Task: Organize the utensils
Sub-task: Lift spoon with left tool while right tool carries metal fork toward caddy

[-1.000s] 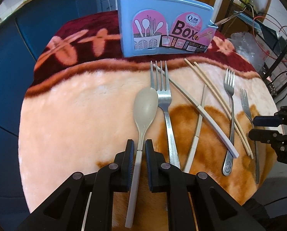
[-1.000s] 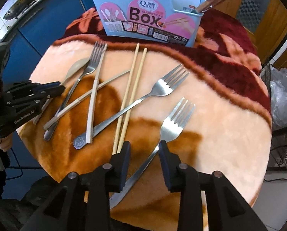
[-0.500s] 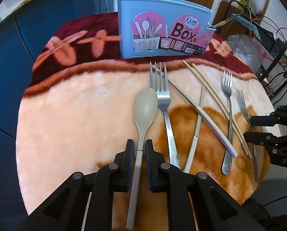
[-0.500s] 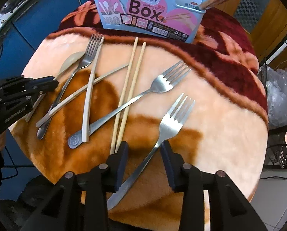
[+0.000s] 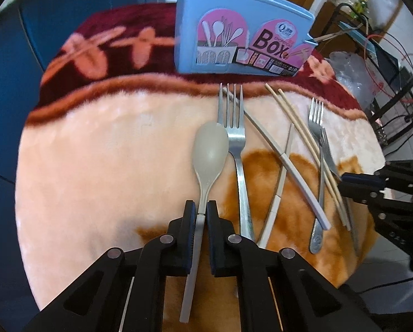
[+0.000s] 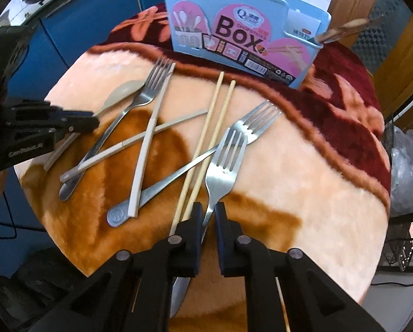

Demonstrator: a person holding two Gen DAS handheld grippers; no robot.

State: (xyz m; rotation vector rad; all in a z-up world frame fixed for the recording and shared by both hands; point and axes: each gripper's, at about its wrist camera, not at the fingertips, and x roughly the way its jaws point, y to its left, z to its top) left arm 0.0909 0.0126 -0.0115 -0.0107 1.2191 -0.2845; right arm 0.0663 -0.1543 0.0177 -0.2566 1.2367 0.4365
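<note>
We are seeing the left claw (image 5: 200, 213) clamping the spoon (image 5: 209, 152) handle, bowl lying ahead. The right claw (image 6: 208, 215), having just been closing, is pinching a fork (image 6: 223, 166) handle; box (image 6: 245, 33) standing beyond.

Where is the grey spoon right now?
In the left wrist view the spoon lies at centre on the blanket, bowl beside a steel fork, handle clamped in the left gripper.
</note>
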